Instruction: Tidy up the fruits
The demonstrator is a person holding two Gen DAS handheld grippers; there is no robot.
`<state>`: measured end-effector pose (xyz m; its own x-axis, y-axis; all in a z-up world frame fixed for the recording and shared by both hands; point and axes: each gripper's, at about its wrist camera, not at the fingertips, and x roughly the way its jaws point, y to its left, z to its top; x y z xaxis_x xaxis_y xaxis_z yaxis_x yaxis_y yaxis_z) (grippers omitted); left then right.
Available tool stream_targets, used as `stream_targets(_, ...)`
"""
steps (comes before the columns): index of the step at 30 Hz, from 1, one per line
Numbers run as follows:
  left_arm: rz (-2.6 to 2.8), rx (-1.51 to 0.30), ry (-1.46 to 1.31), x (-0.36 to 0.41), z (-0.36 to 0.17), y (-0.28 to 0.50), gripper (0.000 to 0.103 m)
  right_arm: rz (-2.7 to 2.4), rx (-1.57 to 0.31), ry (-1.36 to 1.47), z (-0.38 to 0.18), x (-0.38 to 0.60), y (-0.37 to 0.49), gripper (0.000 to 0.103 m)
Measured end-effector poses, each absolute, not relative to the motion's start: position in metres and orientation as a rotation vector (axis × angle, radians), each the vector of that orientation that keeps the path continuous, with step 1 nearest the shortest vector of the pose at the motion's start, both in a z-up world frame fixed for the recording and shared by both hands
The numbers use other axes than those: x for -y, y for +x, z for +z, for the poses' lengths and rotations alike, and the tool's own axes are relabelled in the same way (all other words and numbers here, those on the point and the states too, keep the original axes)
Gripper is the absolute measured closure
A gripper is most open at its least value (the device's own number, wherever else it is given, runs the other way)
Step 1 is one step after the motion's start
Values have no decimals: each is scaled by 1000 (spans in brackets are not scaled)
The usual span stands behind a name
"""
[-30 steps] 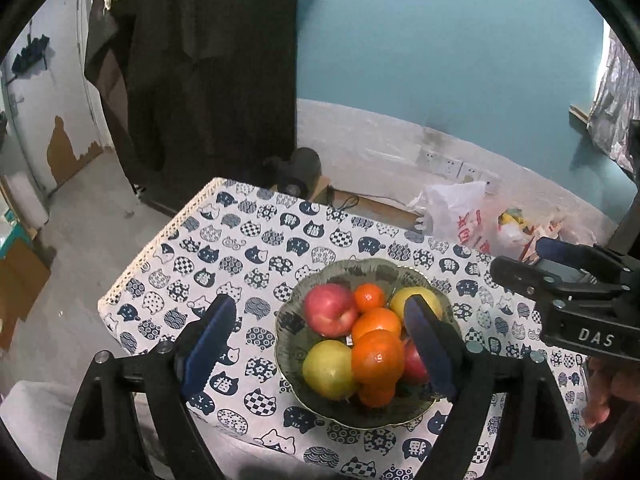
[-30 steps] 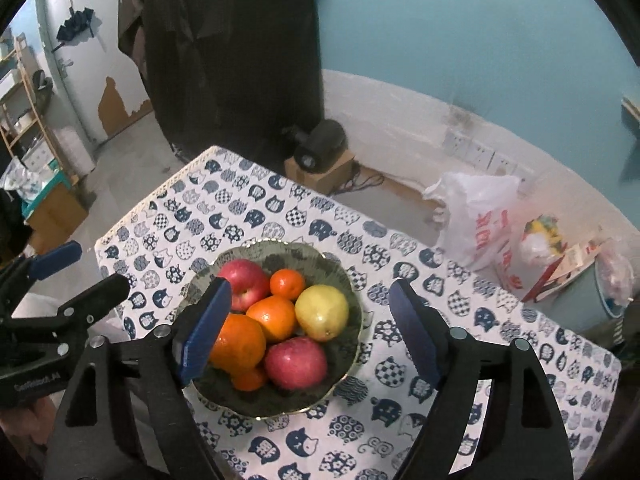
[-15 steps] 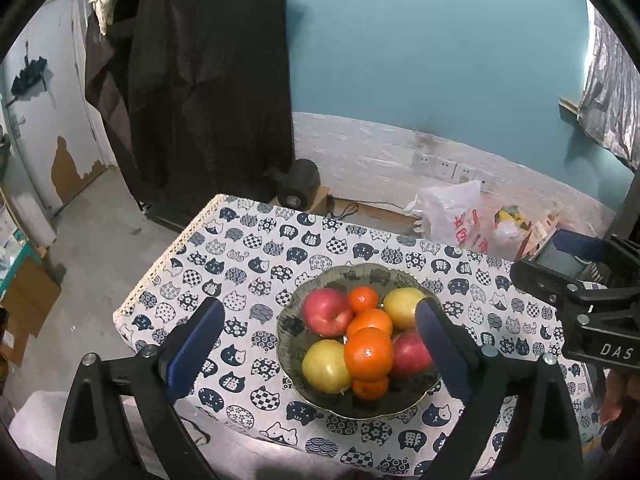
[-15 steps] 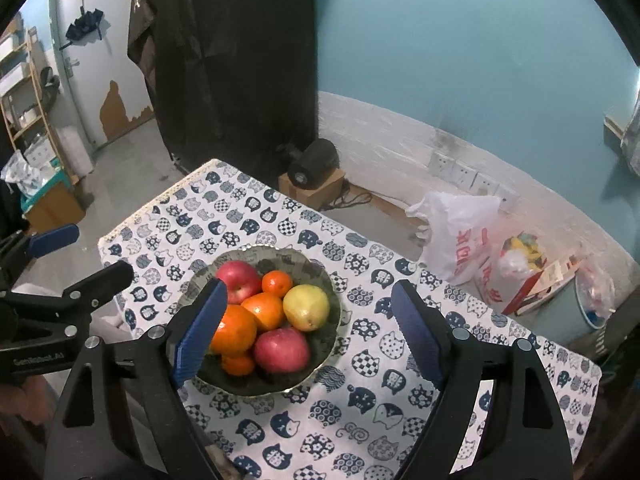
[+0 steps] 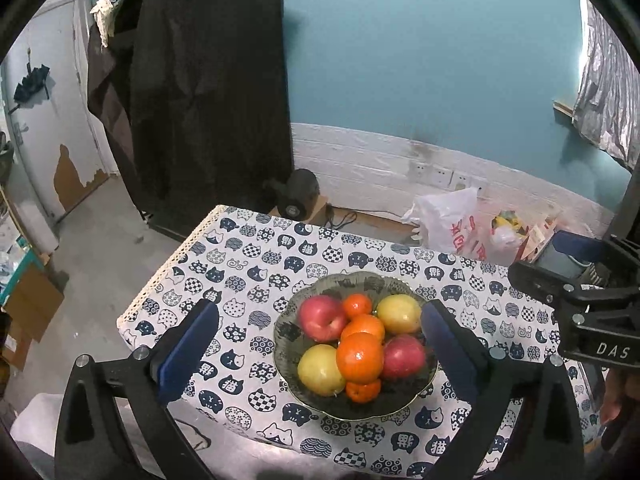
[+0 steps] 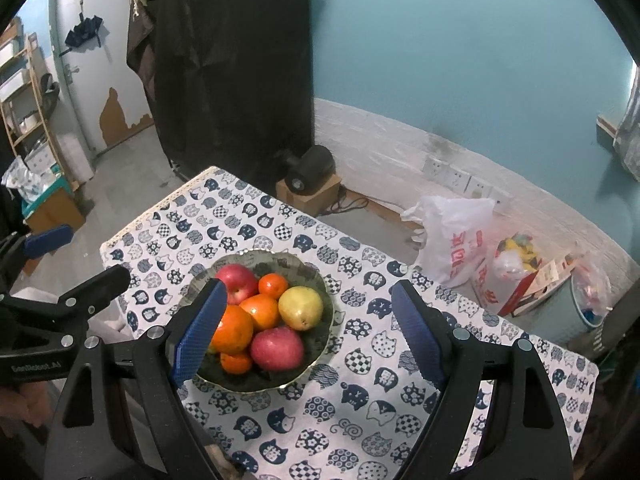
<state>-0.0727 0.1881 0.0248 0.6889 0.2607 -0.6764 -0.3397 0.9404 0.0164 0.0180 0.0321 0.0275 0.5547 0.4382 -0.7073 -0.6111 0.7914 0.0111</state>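
Blue-padded, the left claw (image 5: 320,344) and right claw (image 6: 308,320) both gape wide, empty, above the bowl (image 5: 288,332) mid-surface (image 5: 248,248). Piled fruit looks firm, smooth, prone to rolling — grip the top orange (image 5: 359,357) across its middle, gently.

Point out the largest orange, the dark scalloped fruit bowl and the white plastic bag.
largest orange (image 5: 359,357), left wrist view, middle of its peel
dark scalloped fruit bowl (image 5: 286,330), left wrist view, bare inner wall
white plastic bag (image 6: 454,236), right wrist view, front face
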Motion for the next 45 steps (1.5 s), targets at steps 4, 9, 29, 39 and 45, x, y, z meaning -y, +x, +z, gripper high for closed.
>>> stream_targets(4, 336, -743, -111, -188, 25, -71, 1, 630, -766, -245, 27, -32, 18, 20)
stream_targets(9, 346, -754, -101, -186, 23, -70, 1, 626, -767, -245, 26, -32, 19, 20)
stream_targets(29, 346, -790, -106, -186, 17, -67, 1, 638, -774, -251, 24, -36, 16, 19)
stream_targets(39, 346, -787, -96, -186, 17, -68, 1, 642, -778, -246, 24, -34, 16, 19)
stream_targets(45, 341, -801, -96, -187, 14, -67, 1, 643, -782, -246, 25, -34, 18, 19)
